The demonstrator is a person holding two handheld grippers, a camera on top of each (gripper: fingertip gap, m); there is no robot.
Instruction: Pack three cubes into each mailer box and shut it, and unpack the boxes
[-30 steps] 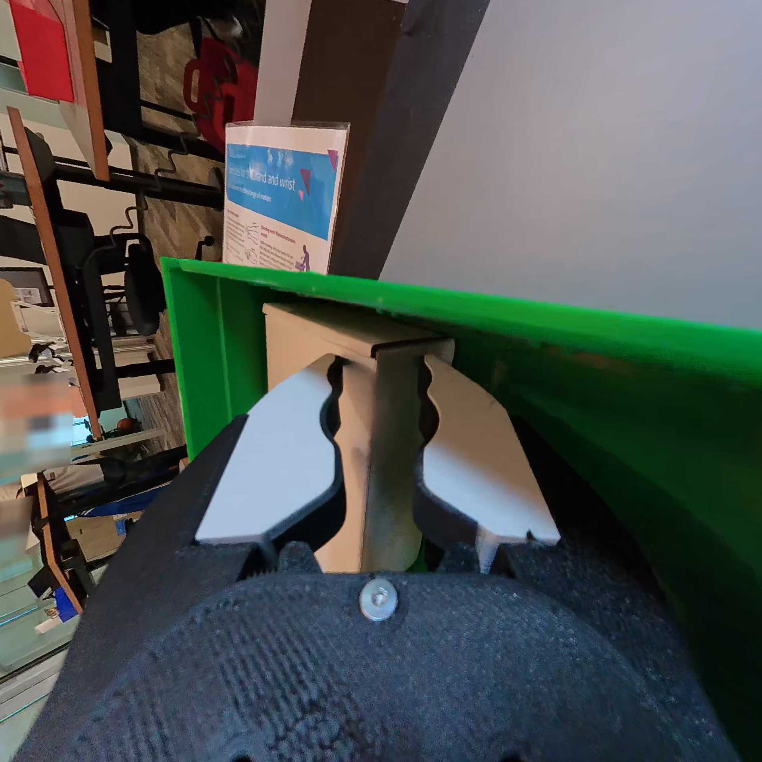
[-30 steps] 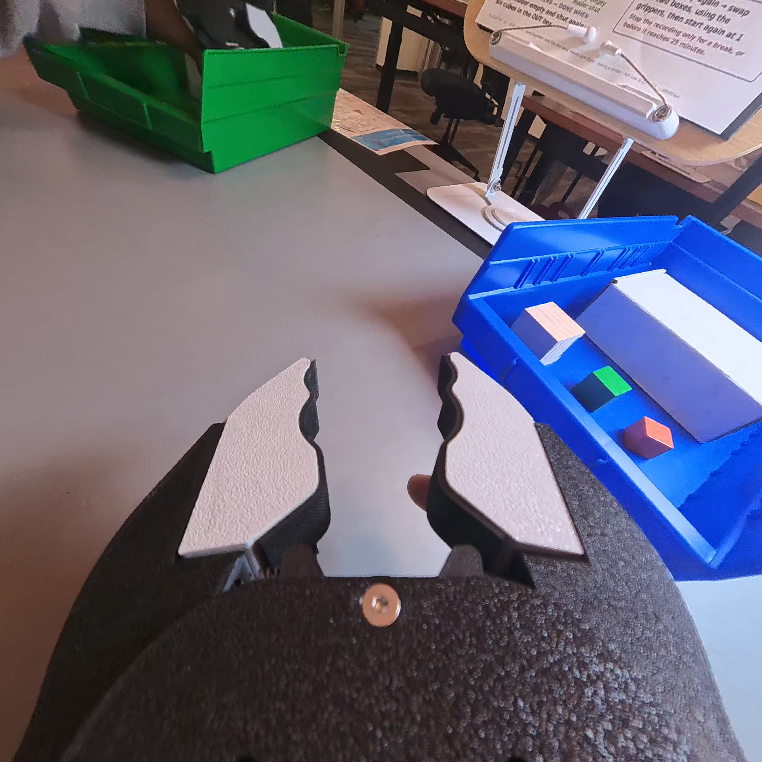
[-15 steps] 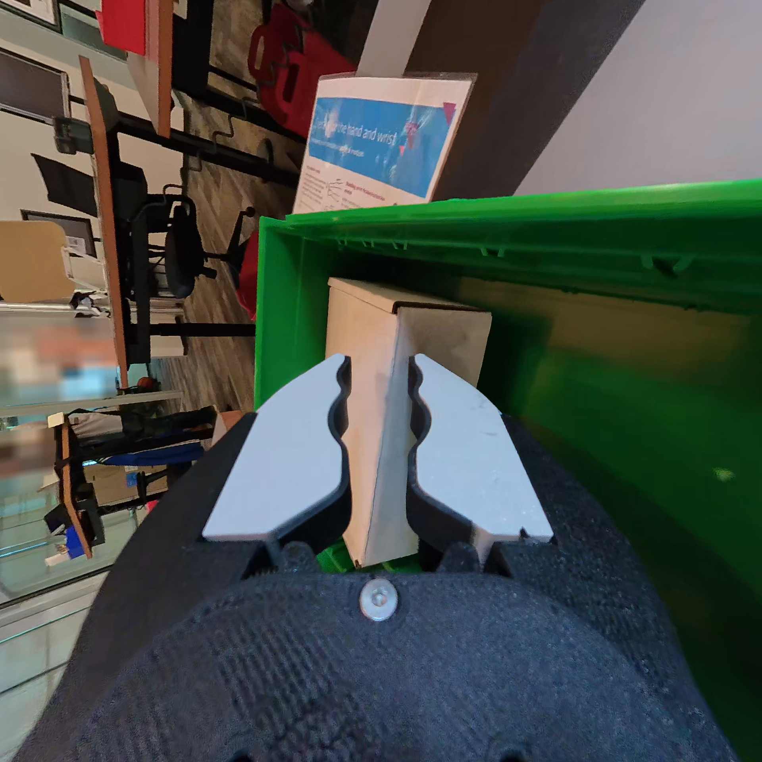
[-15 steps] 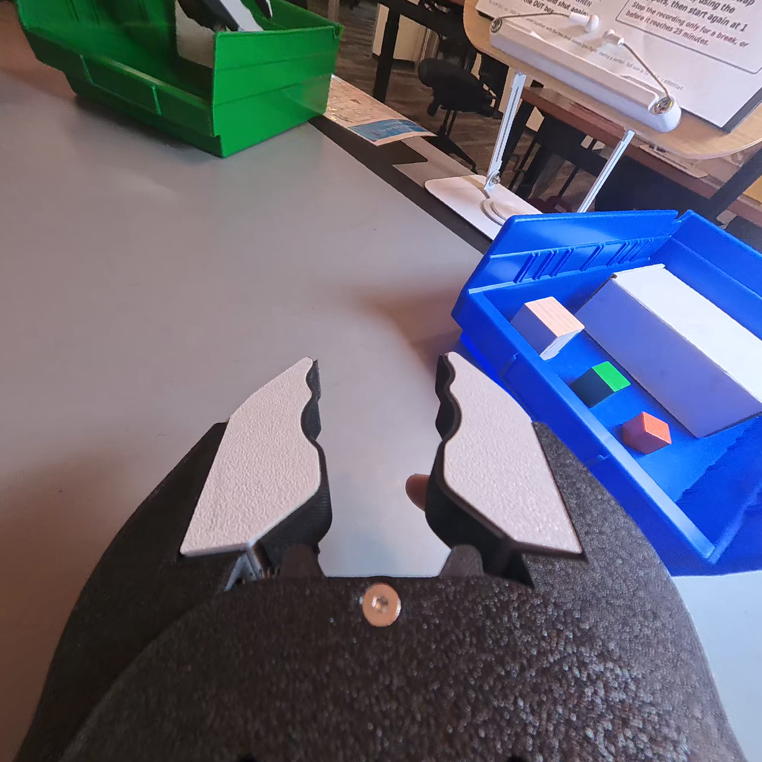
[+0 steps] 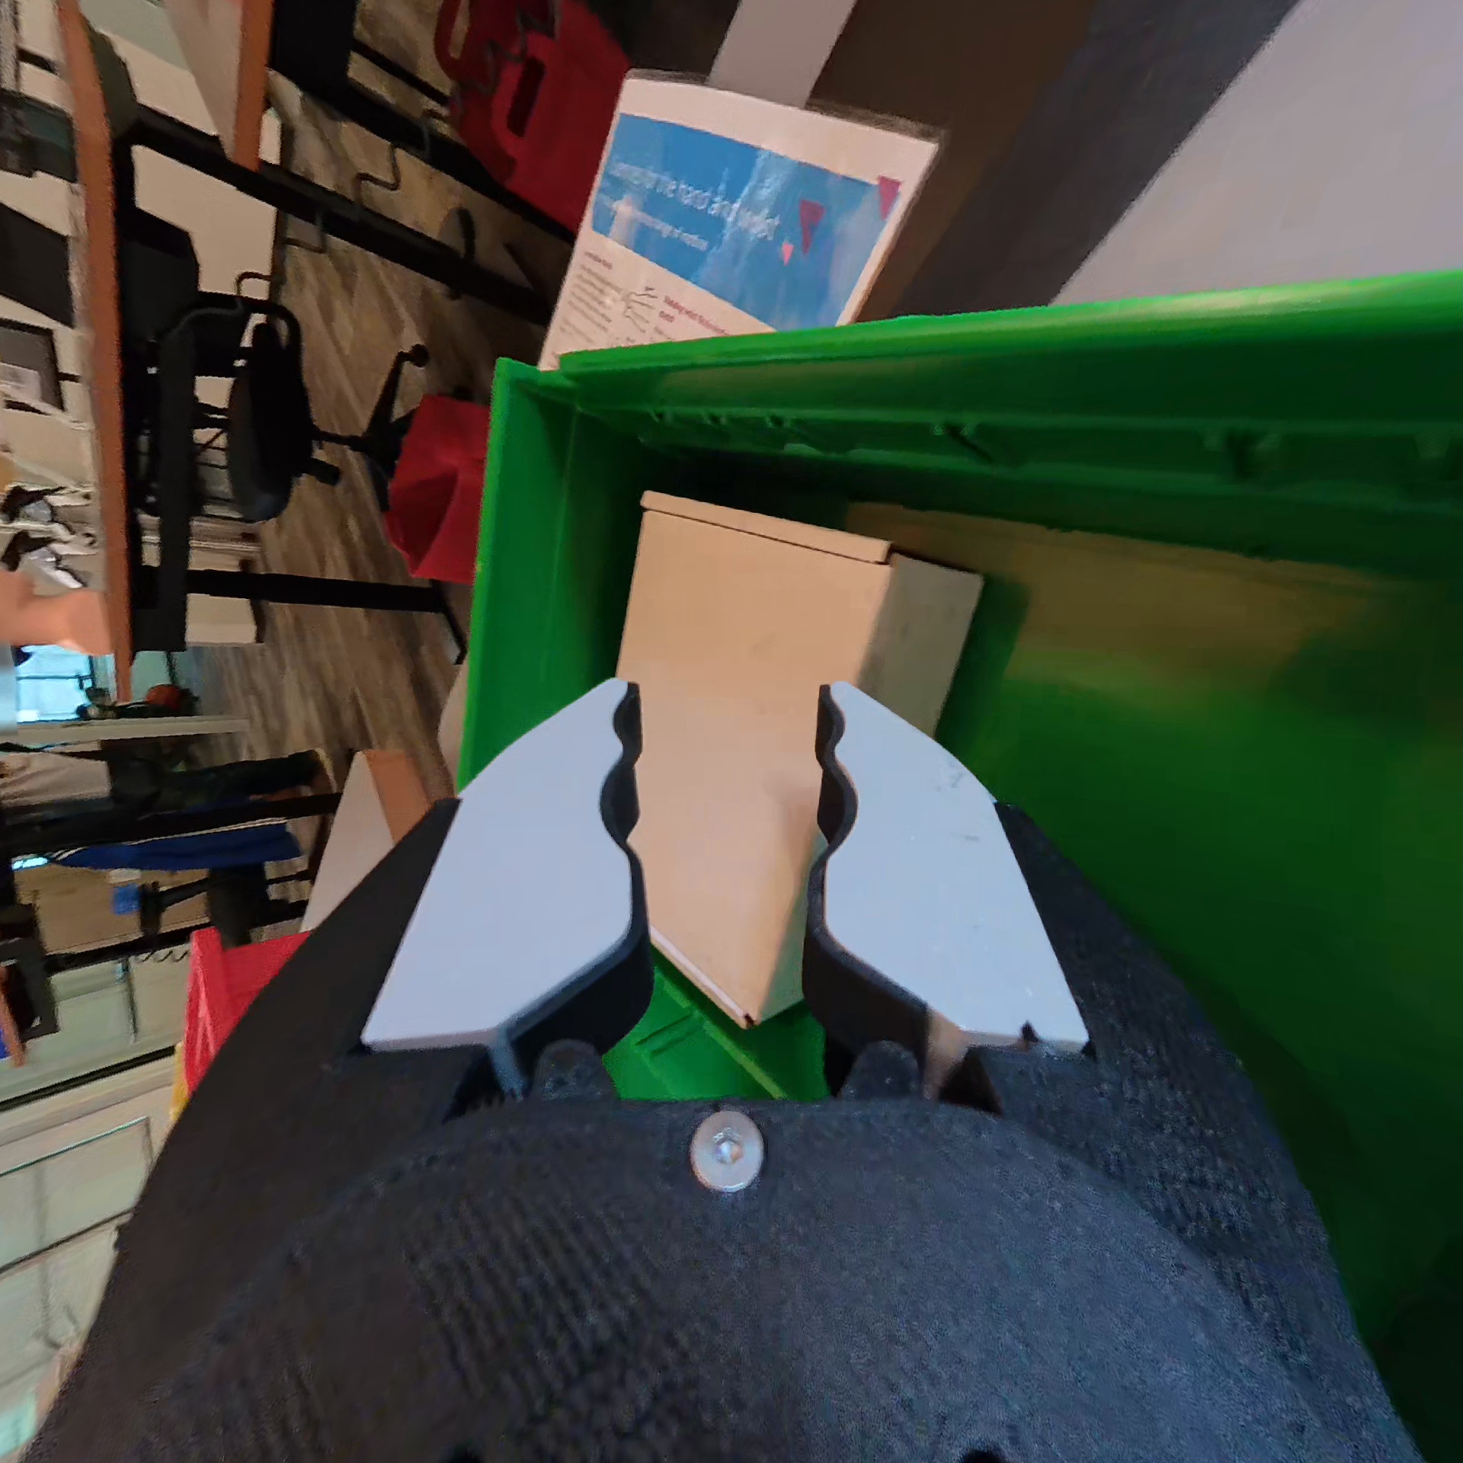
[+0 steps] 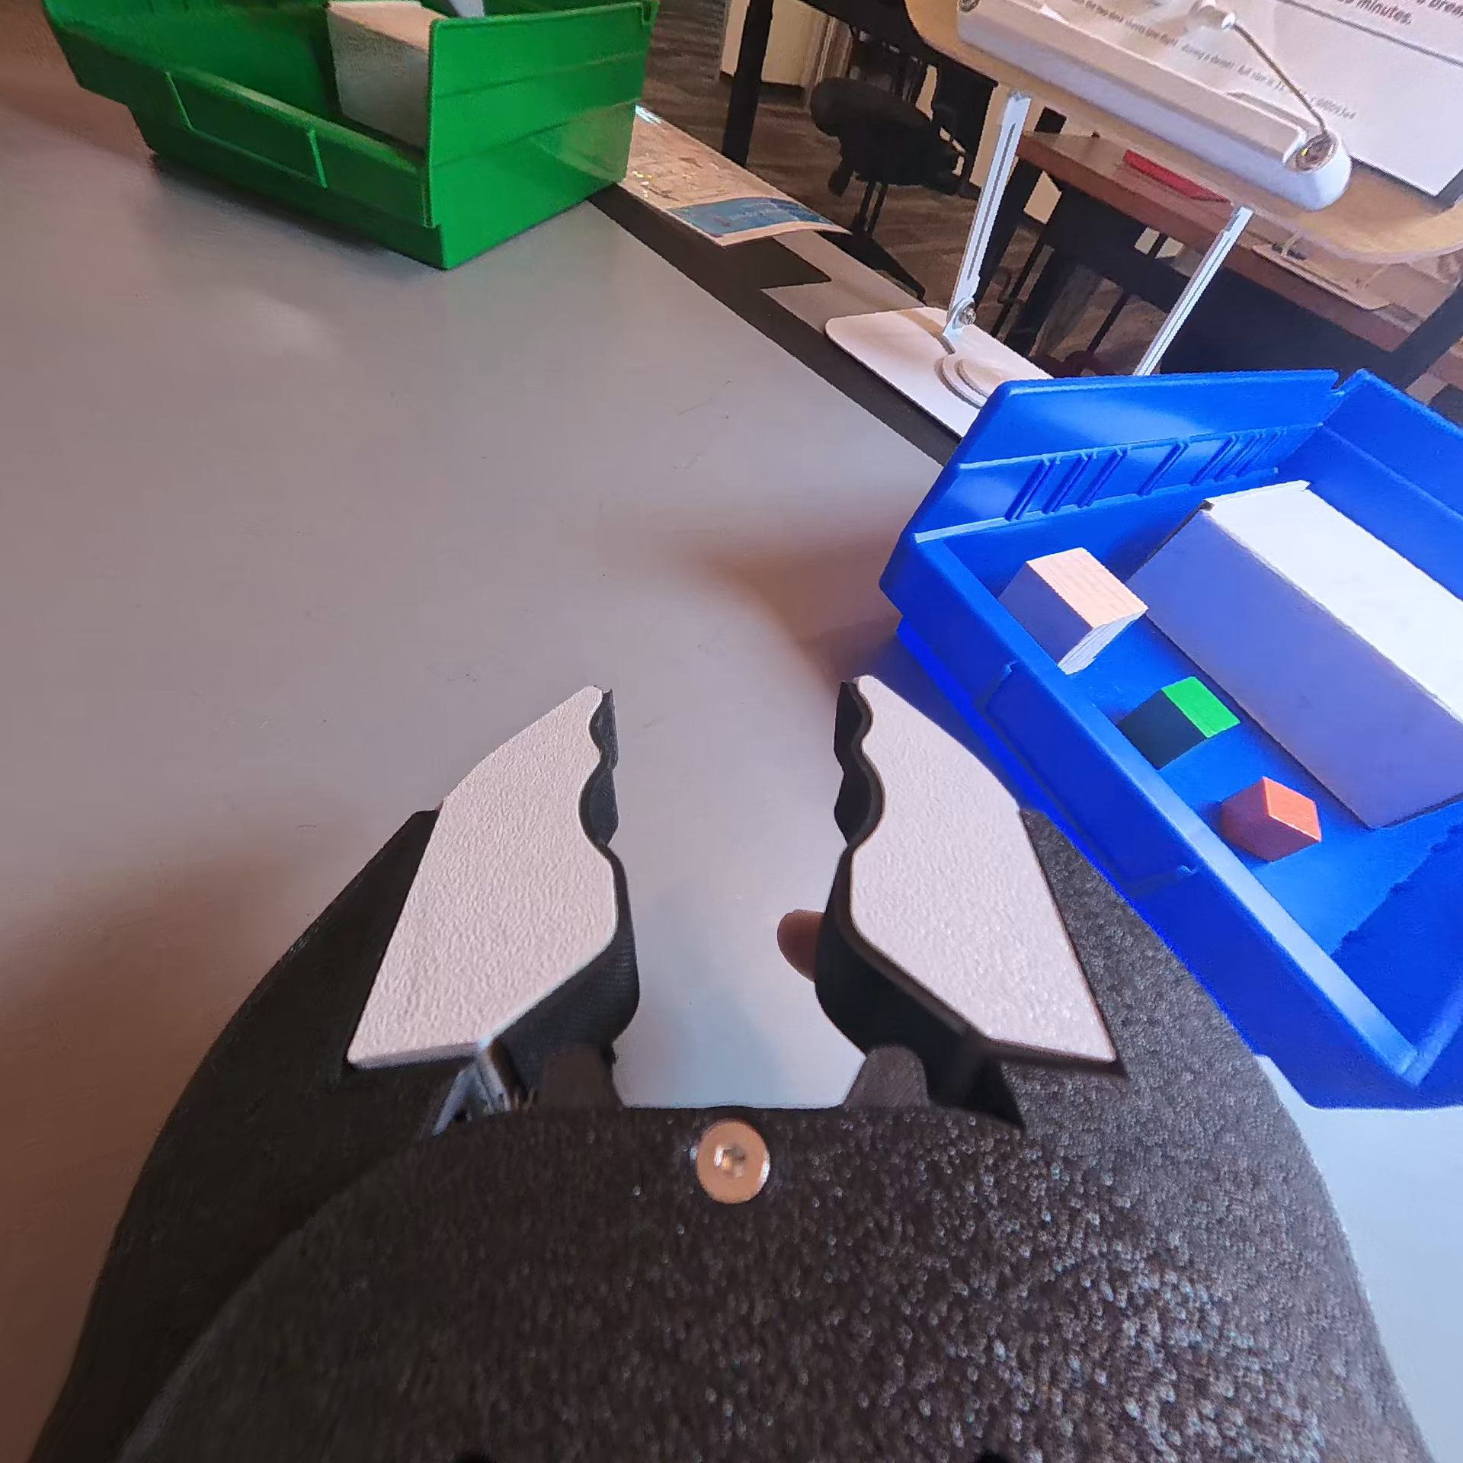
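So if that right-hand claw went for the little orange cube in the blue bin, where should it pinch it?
Probably from above, across two opposite flat sides. The orange cube sits low on the blue bin floor, with the front wall before it and the white box behind, so only its top is freely reachable. The right gripper is open.

Both views are pretty bright, soft daylight-ish light, and the grey table (image 6: 332, 491) picks up a warm pinkish cast with a soft shadow beside the blue bin (image 6: 1108, 799). Left wrist view is smeary: the green bin (image 5: 1187, 792) wall goes blurry on the right and the background chairs are soft. Typical fisheye bending at the edges, and the paper on the stand (image 6: 1385, 79) looks washed out.
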